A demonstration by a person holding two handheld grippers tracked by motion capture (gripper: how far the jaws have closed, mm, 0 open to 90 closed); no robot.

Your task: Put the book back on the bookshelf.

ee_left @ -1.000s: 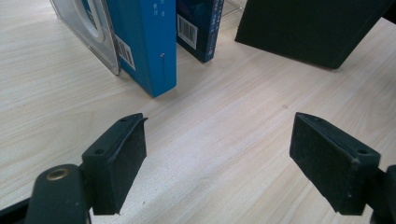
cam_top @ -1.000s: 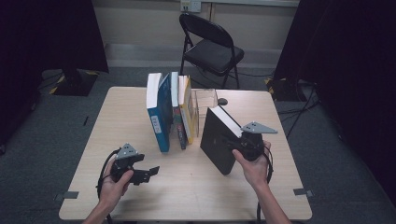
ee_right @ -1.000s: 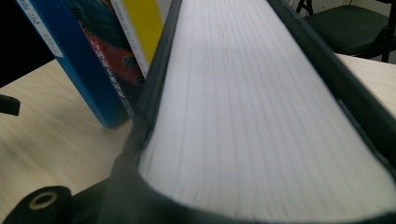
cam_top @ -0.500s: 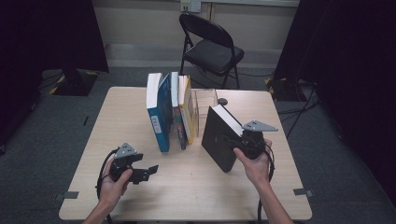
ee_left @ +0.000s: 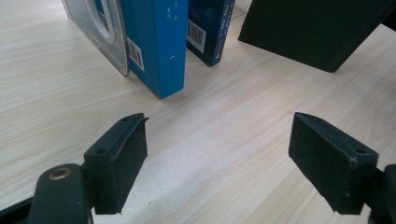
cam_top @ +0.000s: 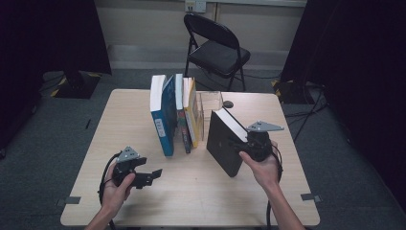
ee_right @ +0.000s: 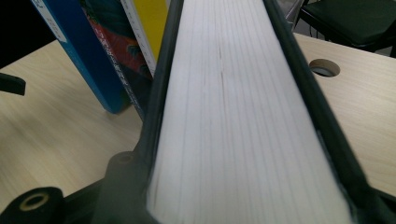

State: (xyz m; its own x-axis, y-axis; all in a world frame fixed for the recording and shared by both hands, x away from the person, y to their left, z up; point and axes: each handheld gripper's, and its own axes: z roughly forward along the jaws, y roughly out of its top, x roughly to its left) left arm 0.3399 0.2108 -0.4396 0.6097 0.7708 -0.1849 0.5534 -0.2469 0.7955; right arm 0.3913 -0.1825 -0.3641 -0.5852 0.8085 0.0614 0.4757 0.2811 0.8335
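A thick black book [cam_top: 224, 143] leans tilted at the table's right of centre, white page edge [ee_right: 233, 116] up. My right gripper [cam_top: 242, 143] is shut on its upper edge, one jaw on each cover. Its lower corner [ee_left: 329, 65] is at the table top; I cannot tell whether it touches. To its left stand a blue book [cam_top: 163, 117], a dark book [cam_top: 181, 122] and a yellow book [cam_top: 191, 112], all upright. My left gripper [cam_top: 149, 176] is open near the front left, with nothing between its pads [ee_left: 128, 149], and points at the blue book [ee_left: 156, 42].
A clear plastic bookend [cam_top: 211, 101] stands behind the row, another clear piece [ee_left: 100, 32] beside the blue book. The wooden table [cam_top: 201, 201] has a cable hole [ee_right: 324, 67] at the back right. A black folding chair [cam_top: 215, 48] is beyond it.
The black book has shifted only slightly in the right gripper. The left gripper stays in place, still open.
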